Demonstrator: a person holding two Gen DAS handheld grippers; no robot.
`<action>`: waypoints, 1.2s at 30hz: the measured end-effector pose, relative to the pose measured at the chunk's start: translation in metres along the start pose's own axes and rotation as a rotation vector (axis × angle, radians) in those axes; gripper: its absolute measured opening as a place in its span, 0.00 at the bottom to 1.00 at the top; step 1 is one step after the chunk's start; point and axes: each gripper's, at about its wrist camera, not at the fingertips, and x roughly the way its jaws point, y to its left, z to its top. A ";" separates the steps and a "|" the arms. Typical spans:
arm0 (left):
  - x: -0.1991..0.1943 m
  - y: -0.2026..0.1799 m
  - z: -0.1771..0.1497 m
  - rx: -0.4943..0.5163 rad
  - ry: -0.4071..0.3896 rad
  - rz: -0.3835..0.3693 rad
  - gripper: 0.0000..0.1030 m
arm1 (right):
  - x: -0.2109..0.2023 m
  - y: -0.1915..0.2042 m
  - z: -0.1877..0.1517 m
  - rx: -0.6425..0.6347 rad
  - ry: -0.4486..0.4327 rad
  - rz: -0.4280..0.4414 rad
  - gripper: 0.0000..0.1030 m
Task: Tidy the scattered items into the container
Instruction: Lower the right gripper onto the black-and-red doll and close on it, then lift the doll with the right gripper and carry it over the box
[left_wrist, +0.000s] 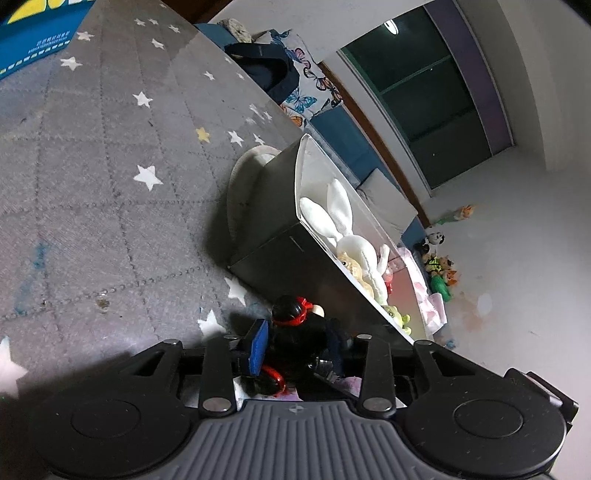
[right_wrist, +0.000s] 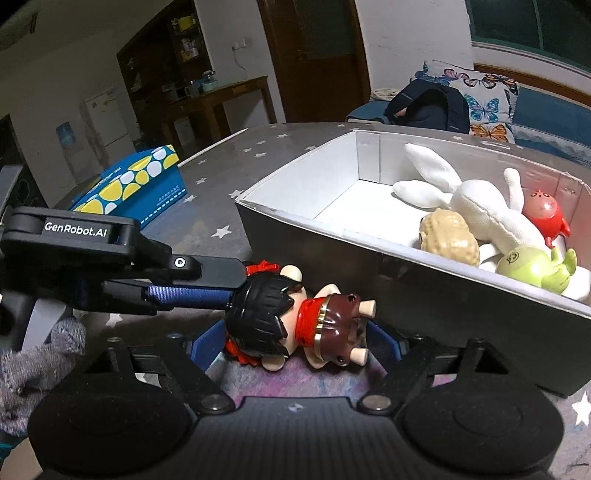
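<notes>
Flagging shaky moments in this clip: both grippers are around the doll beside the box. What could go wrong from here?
1. Both the left gripper and right gripper bracket the doll with jaws that look open; it may slip or tip as they lift.
2. The doll lies close against the box wall, so a finger could bump and shove the box.
3. The box already holds a rabbit and other toys; the doll might land on the pile and roll out.

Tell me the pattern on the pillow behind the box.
White with colourful butterflies, mostly blue and orange. The right wrist view shows it best.
</notes>
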 end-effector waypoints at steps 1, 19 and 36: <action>0.000 0.001 0.000 -0.005 0.000 -0.002 0.37 | 0.001 0.000 0.000 0.000 0.000 -0.001 0.83; 0.005 0.005 -0.002 -0.023 0.028 -0.040 0.42 | 0.002 -0.001 0.002 0.015 0.001 0.001 0.84; 0.006 -0.007 -0.011 0.043 -0.003 -0.013 0.43 | 0.001 -0.001 -0.002 0.015 0.004 -0.004 0.83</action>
